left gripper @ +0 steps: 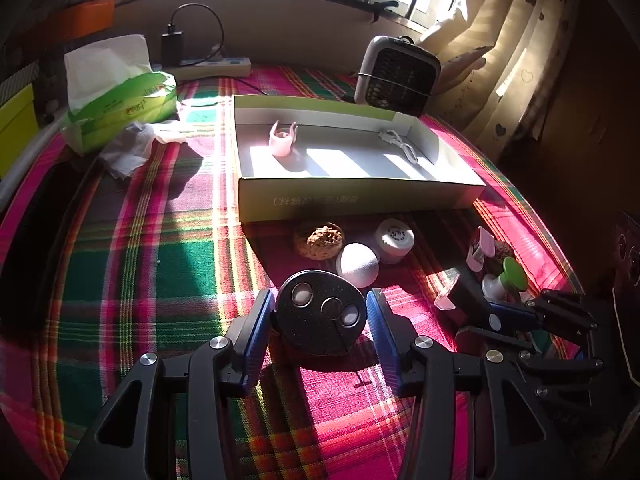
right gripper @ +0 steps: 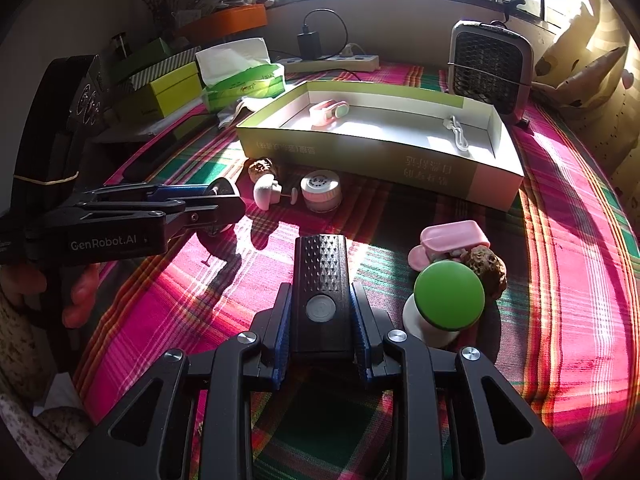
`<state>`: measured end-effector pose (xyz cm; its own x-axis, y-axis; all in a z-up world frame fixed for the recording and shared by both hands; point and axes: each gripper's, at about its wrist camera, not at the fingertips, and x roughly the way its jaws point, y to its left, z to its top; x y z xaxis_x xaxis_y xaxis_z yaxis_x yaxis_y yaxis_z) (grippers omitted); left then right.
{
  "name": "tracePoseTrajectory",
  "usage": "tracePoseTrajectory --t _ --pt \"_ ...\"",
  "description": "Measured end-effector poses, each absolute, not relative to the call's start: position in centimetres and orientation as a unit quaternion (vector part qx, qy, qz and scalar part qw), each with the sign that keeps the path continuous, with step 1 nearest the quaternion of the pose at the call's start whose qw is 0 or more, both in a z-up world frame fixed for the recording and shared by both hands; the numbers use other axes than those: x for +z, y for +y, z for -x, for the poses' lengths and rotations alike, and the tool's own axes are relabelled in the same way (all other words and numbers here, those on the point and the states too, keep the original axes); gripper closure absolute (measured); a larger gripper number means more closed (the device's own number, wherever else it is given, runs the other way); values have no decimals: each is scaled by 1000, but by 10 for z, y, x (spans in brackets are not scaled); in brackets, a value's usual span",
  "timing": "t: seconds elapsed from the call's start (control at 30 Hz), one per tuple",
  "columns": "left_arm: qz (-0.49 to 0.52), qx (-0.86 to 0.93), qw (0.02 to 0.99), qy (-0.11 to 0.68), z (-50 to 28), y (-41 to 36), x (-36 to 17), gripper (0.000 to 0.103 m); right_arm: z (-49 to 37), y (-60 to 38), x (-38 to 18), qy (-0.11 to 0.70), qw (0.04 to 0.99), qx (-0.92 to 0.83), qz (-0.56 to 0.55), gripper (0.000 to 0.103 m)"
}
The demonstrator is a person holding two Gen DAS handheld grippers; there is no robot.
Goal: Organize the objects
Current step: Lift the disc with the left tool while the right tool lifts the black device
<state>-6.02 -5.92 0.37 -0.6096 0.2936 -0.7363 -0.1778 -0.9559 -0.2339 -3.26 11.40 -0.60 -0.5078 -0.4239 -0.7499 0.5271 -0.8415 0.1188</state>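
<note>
Grippers on two dark objects

Left gripper (left gripper: 320, 320), lower centre of its view, straddling black disc (left gripper: 321, 312) with wide blue pads; contact unclear. Right gripper (right gripper: 320, 316), lower centre, clamping narrow on black bar (right gripper: 320, 292). Lying in box (right gripper: 496, 184) at upper centre: pink clip (right gripper: 328, 112), white cable (right gripper: 458, 132).

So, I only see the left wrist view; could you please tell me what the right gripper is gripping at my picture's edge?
Observer: The right gripper is shut on a black device with a studded top and a round grey button.
Operator: Thanks. Is the white ball beyond my black disc only a ball?
Observer: No; from the right it is a mushroom-shaped head with a thin stem ending in a small cap.
</note>
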Motion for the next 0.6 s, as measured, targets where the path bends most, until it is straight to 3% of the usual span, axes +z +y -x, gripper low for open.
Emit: tracePoseTrajectory --t 0.6 --pt "419 896 133 -69 58 -59 8 58 29 113 -6 62 271 -869 -409 75"
